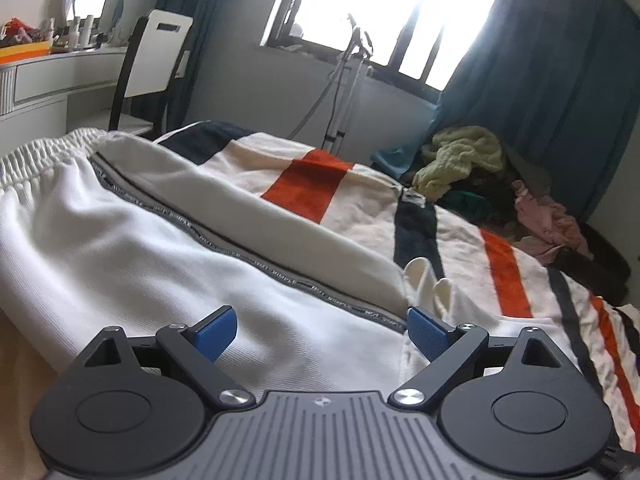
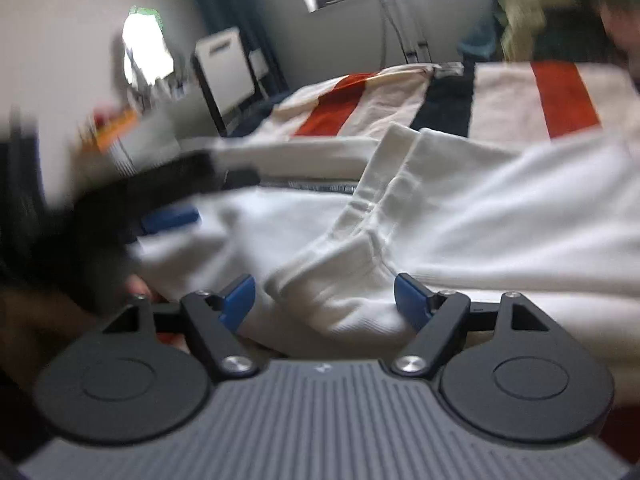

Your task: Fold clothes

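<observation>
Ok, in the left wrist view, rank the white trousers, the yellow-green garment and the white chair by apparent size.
1. White trousers, by far, though nearest the camera.
2. White chair.
3. Yellow-green garment.
The last two look close and both stand far off, so their order is unsure.

The left gripper (image 1: pixel 322 330) hangs low over white trousers (image 1: pixel 168 248), its 2 blue pads spread wide with nothing between them. The trousers lie on a striped blanket (image 1: pixel 472 240), with a clothes pile (image 1: pixel 480 176) beyond near the curtain (image 1: pixel 540 92).
</observation>
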A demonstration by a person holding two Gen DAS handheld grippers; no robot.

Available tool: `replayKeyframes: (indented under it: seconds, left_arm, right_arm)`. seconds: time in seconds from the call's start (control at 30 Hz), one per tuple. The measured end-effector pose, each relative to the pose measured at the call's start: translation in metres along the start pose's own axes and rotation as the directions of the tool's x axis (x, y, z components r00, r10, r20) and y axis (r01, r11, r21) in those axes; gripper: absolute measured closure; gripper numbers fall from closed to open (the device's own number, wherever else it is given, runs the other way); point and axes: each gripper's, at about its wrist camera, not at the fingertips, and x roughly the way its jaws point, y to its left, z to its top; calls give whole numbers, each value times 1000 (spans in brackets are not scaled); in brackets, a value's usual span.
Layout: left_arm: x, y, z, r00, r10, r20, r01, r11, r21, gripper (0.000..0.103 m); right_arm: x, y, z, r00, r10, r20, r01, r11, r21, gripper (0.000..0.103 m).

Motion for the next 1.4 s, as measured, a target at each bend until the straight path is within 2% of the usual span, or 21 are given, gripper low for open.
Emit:
replayKeyframes:
  seconds: [0.1, 0.17, 0.27, 0.4, 0.5, 0.57, 0.6, 0.63, 0.67, 0.73, 0.77, 0.8, 0.83, 0.87, 0.9, 0.93, 1.07, 1.13, 1.2, 1.3, 1.4]
  left_arm:
    - [-4, -12, -5, 999, -33, -8, 34, 998, 53, 11]
    - [-5, -23, -10, 998, -59, -23, 61, 993, 97, 11]
    - [-6, -39, -18, 994, -96, -47, 102, 982, 162, 12]
    - [-8, -60, -28, 986, -142, -83, 158, 957, 245, 15]
    - [-8, -74, -37, 976, -187, -113, 213, 931, 298, 26]
    - [-3, -82, -45, 966, -221, -131, 253, 912, 323, 37]
    - [2, -87, -50, 963, -226, -150, 265, 903, 340, 42]
    - [7, -92, -54, 958, -229, -170, 277, 893, 355, 55]
    - [11, -96, -59, 954, -229, -194, 287, 885, 367, 62]
    - [16, -99, -65, 955, -209, -212, 279, 877, 392, 65]
    - [18, -100, -69, 955, -197, -220, 274, 872, 405, 72]
    - [20, -101, -72, 956, -186, -227, 269, 868, 418, 75]
    - [21, -100, -72, 953, -192, -233, 275, 871, 407, 83]
    - [22, -98, -72, 950, -201, -239, 283, 876, 391, 93]
    - [23, -97, -72, 947, -209, -244, 291, 880, 375, 95]
    - [21, -96, -70, 946, -217, -241, 296, 881, 370, 98]
    - [12, -93, -62, 942, -248, -225, 316, 880, 354, 99]
    - [8, -92, -58, 940, -263, -217, 326, 880, 346, 99]
    - [14, -89, -59, 943, -229, -240, 303, 889, 343, 98]
    - [18, -89, -68, 943, -198, -269, 288, 889, 355, 98]
    - [16, -86, -64, 948, -211, -240, 287, 893, 347, 95]
  right_arm:
    - [-19, -24, 16, 999, 36, 39, -41, 990, 133, 25]
    - [-17, -38, 30, 998, 3, 69, -15, 985, 169, 25]
    - [0, -58, 51, 997, -25, 79, 7, 974, 226, 24]
    - [32, -78, 73, 997, -71, 41, 58, 962, 267, 31]
    - [54, -87, 82, 998, -68, 11, 63, 959, 276, 37]
    - [68, -88, 86, 999, -52, -7, 52, 962, 269, 40]
    - [77, -87, 87, 999, -44, -18, 47, 965, 259, 42]
    - [86, -86, 88, 999, -35, -30, 42, 967, 250, 43]
    - [97, -84, 89, 999, -30, -45, 40, 970, 240, 43]
    - [118, -78, 90, 997, -40, -72, 54, 976, 212, 44]
    - [126, -74, 89, 995, -58, -76, 71, 980, 186, 45]
    - [131, -69, 88, 994, -83, -76, 94, 984, 152, 50]
    - [135, -65, 86, 991, -110, -73, 118, 987, 113, 66]
    - [139, -61, 84, 988, -137, -70, 142, 987, 73, 74]
    - [141, -58, 83, 986, -154, -64, 157, 987, 40, 79]
    - [141, -55, 82, 987, -152, -55, 154, 988, 20, 90]
    - [131, -43, 86, 994, -108, 11, 109, 993, -48, 93]
    - [130, -43, 85, 994, -109, 8, 109, 993, -41, 93]
    - [129, -43, 85, 994, -110, 5, 110, 993, -34, 93]
    - [128, -44, 84, 994, -111, 0, 111, 994, -23, 92]
    - [126, -44, 83, 994, -112, -4, 112, 994, -13, 90]
